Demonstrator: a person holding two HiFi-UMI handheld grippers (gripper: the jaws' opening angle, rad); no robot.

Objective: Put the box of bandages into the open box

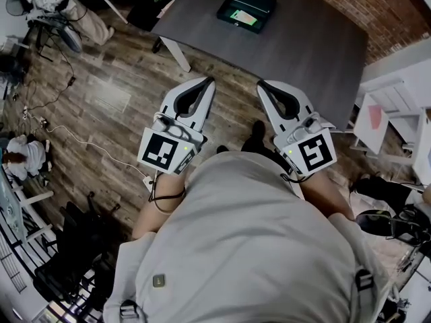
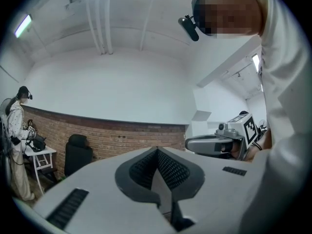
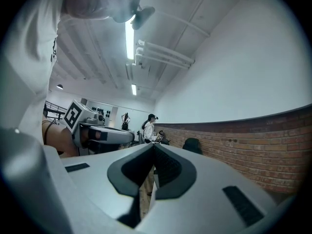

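Wood-plank floor (image 1: 101,99) fills the left of the head view; a dark grey table (image 1: 303,46) occupies the top, with a brick wall (image 1: 350,2) beyond its far corner. On the table's far side sits the open box (image 1: 259,2), dark and shallow. The only small pack in view, a green-and-pink one taken as the bandage box (image 1: 244,17), lies inside it. The left gripper (image 1: 207,83) and right gripper (image 1: 262,86) are held side by side in front of the person's torso (image 1: 249,241), over the floor just short of the near table edge and well apart from the open box. Each gripper view shows its jaws pressed together at the tips with nothing between them. The left gripper view shows a person (image 2: 17,130) standing by the brick wall.
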